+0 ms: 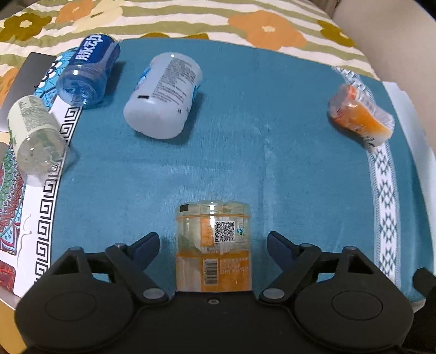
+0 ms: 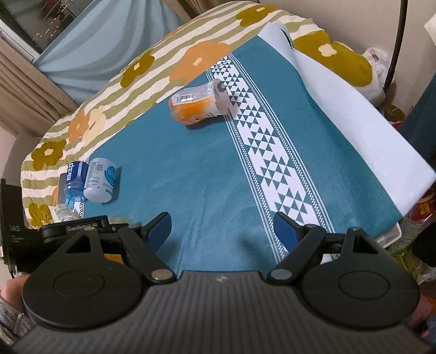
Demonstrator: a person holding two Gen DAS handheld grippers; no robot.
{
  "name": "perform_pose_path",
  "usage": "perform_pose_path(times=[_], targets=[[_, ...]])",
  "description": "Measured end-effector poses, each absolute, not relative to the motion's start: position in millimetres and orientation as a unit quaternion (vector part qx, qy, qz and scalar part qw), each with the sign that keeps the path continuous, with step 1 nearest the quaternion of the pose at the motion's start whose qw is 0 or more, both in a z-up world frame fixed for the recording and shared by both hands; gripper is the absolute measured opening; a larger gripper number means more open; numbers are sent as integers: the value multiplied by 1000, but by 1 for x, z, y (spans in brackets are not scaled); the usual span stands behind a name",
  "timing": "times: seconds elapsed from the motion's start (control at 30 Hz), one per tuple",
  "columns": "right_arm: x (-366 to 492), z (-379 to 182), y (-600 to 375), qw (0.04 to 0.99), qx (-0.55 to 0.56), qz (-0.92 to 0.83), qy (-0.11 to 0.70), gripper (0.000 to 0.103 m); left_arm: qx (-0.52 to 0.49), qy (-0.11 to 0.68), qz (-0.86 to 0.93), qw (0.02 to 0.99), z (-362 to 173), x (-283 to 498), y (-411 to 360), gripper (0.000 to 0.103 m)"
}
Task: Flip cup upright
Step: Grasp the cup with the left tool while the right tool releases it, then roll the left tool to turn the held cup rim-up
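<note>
A clear cup with an orange label and a QR code [image 1: 214,245] stands on the teal cloth [image 1: 245,152], right between the fingers of my left gripper [image 1: 213,241]. The left gripper is open, its pads apart from the cup on both sides. An orange cup [image 1: 359,117] lies on its side at the far right; it also shows in the right wrist view [image 2: 200,103]. My right gripper [image 2: 222,230] is open and empty above the teal cloth, well short of the orange cup.
A white cup [image 1: 163,95], a blue cup [image 1: 88,73] and a clear green-label cup [image 1: 35,139] lie on their sides at the left. They show small at the left in the right wrist view [image 2: 99,179]. A flowered quilt [image 1: 190,19] lies behind the cloth.
</note>
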State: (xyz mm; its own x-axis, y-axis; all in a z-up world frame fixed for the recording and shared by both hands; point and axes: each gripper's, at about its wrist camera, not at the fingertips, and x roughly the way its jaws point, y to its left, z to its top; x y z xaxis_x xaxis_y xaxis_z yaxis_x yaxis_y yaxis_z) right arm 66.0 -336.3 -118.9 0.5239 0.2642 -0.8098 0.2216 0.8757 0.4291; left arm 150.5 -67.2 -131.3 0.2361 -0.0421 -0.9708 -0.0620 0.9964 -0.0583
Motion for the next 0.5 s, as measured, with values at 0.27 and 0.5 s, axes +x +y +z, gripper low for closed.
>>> perform_pose_path(times=[0.27, 0.5], targets=[[74, -122, -345, 834, 252, 19, 490, 97, 22, 626, -31, 779, -137, 153, -75, 64], [74, -124, -344, 829, 257, 28, 496, 97, 282, 563, -206, 749, -131, 135, -110, 63]])
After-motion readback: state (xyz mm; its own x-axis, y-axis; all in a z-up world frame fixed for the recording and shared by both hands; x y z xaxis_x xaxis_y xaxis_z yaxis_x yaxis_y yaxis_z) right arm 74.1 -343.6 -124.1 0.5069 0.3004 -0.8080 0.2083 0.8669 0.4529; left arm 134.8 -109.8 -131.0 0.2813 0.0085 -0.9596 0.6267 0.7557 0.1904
